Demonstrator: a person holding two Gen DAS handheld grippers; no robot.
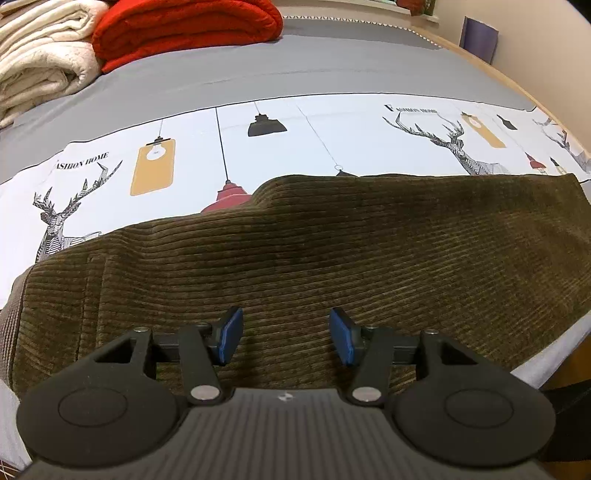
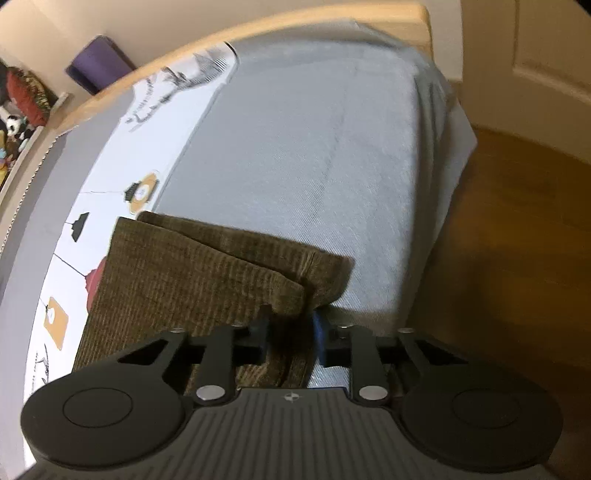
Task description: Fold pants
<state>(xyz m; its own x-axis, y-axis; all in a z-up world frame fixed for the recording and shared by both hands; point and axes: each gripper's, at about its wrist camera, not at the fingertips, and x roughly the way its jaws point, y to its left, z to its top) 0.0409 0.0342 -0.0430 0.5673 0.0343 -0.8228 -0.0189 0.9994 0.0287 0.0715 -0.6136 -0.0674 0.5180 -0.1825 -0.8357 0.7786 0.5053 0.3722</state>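
Olive-brown corduroy pants lie flat across the bed, waistband at the left. My left gripper hovers just above the near part of the pants, jaws open and empty, blue pads apart. In the right wrist view the pant leg ends lie stacked, one layer over another. My right gripper is shut on the near corner of the leg hem, fabric bunched between the fingers. That view is blurred.
The bed has a white sheet printed with deer and lamps and a grey cover. A red blanket and a cream blanket are stacked at the far left. The bed's wooden edge and floor lie to the right.
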